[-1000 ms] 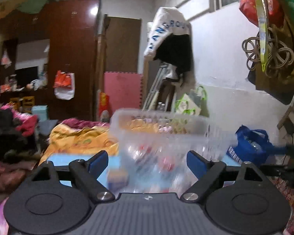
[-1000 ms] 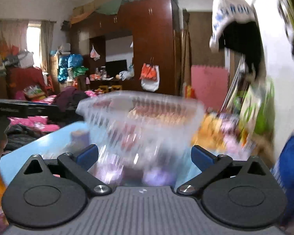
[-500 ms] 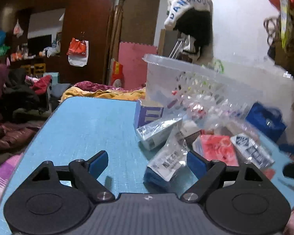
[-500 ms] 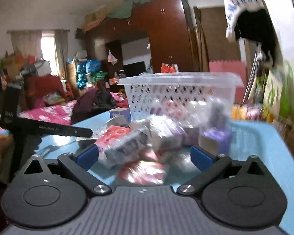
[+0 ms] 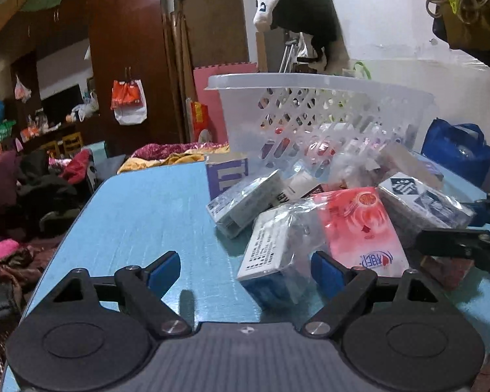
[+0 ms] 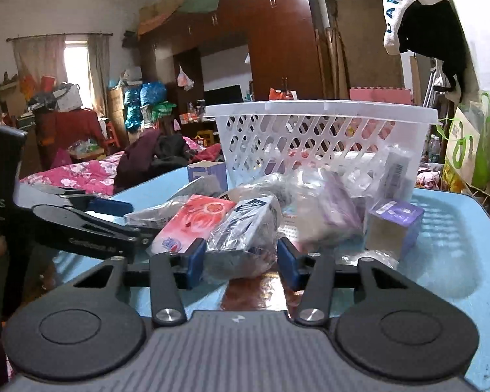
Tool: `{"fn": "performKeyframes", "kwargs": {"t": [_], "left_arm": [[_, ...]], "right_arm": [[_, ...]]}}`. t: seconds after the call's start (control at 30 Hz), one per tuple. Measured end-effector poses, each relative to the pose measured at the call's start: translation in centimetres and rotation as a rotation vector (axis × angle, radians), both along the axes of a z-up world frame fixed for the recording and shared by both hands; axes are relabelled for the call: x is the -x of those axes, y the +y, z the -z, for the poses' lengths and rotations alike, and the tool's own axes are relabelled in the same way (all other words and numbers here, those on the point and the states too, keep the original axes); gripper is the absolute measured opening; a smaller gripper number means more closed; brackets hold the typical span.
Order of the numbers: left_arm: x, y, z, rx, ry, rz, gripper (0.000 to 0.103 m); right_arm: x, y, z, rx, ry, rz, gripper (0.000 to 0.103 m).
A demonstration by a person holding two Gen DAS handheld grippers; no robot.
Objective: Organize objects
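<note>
A white plastic lattice basket [image 5: 320, 111] [image 6: 320, 137] stands at the far side of a blue table [image 5: 153, 215] [image 6: 441, 245]. A pile of bagged boxes lies before it. My left gripper [image 5: 245, 271] is open, its right finger beside a white and blue bagged box [image 5: 271, 251] next to a pink packet [image 5: 359, 225]. My right gripper [image 6: 241, 261] is open around a bagged dark blue and white box [image 6: 245, 228], not closed on it. The pink packet [image 6: 192, 225] lies to its left. The left gripper [image 6: 81, 222] shows at left in the right wrist view.
A purple box [image 5: 227, 171] stands left of the basket, and a small purple box [image 6: 393, 225] sits at right. A blue bag [image 5: 457, 153] lies past the table's right edge. A bed, clothes and dark wardrobes fill the room behind.
Both grippers have dropped and pitched down from basket height to table level at the pile. The right gripper's fingers have narrowed around the bagged box.
</note>
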State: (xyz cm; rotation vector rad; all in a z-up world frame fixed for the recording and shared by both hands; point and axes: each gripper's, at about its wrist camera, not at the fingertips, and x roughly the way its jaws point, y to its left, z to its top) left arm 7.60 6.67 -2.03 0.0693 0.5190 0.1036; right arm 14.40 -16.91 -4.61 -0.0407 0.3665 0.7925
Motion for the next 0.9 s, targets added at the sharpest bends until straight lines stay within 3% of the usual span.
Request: {"fn": "performKeyframes", "kwargs": {"t": [0.4, 0.47, 0.53, 0.57, 0.9], "left_arm": [[0.6, -1.0, -0.1, -0.006, -0.028, -0.001, 0.090], [0.7, -0.9, -0.2, 0.001, -0.044, -0.006, 0.081], [0.7, -0.6, -0.3, 0.009, -0.054, -0.022, 0.053], [0.7, -0.5, -0.3, 0.016, -0.057, -0.024, 0.047], [1.7, 0.6, -1.1, 0.071, -0.109, -0.009, 0.043]], "right_arm": [[1.3, -3.0, -0.8, -0.059, -0.044, 0.024, 0.050], [1.3, -3.4, -1.1, -0.075, -0.041, 0.024, 0.050], [1.4, -3.8, -1.2, -0.083, -0.043, 0.026, 0.050], [1.5, -3.9, -1.2, -0.084, -0.046, 0.031, 0.050], [1.3, -4.7, -1.3, -0.103, -0.058, 0.043, 0.050]]}}
